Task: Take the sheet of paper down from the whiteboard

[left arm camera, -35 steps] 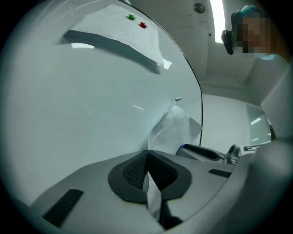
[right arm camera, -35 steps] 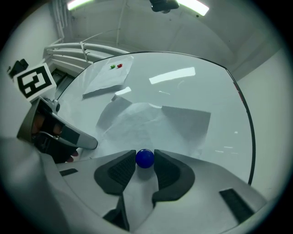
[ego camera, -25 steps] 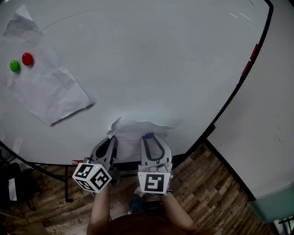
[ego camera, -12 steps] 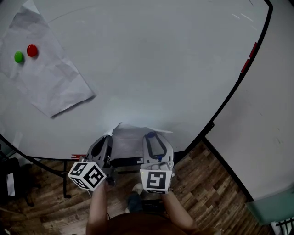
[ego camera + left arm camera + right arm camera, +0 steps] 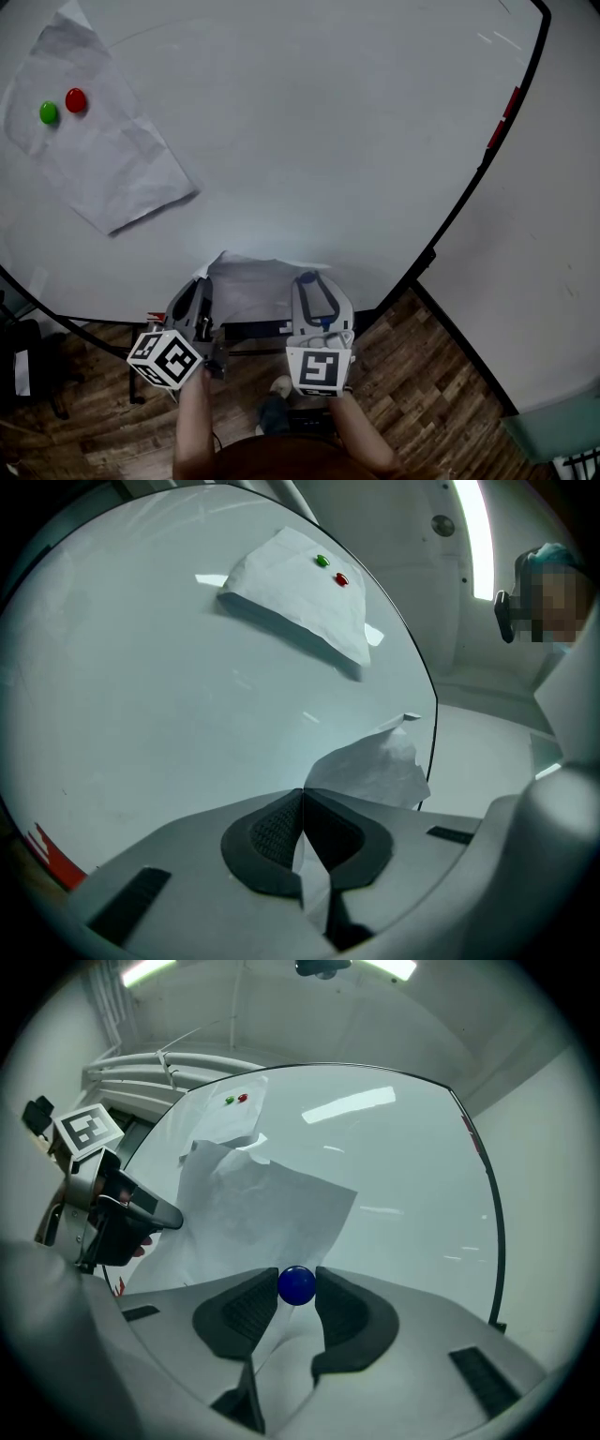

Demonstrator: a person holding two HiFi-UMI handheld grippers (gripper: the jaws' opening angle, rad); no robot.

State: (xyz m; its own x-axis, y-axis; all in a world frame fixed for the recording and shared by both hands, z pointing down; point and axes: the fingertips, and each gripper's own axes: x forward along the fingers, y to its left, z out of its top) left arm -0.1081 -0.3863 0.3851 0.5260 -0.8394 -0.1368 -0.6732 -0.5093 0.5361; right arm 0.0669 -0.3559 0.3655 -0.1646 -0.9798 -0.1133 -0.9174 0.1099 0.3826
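Left gripper [image 5: 302,801]: jaws fully together, pinching the sheet [image 5: 373,761] by its edge. The paper runs down between the pads and fans out past the tips, crumpled.

Right gripper [image 5: 306,281]: jaws stand wide but are clamped on a blue magnet [image 5: 297,1285]. Both pads touch it, and the ball sits right at the tips. In the right gripper view the sheet lies behind the magnet. Can't tell whether the magnet is seated on the whiteboard [image 5: 328,141] or clear of it.

Sheet location: bottom edge of the whiteboard, roughly mid-width, spanning between the two grippers. Its left corner is peeled off the board at the left gripper. The top edge is wavy, not flat against the surface.

Second sheet [image 5: 108,159]: near the board's top-left corner, tilted and creased. It is pinned by a green magnet [image 5: 49,112] and a red magnet [image 5: 76,99], side by side near its upper-left edge. It is well apart from the held sheet.

The grippers sit side by side at the bottom edge, left one at the sheet's left end, right one at its right end, marker cubes facing the head camera.

Other: a red mark [image 5: 502,117] on the board's right edge and wood floor [image 5: 422,375] below the board. A person [image 5: 551,583] shows past the board's far edge in the left gripper view.
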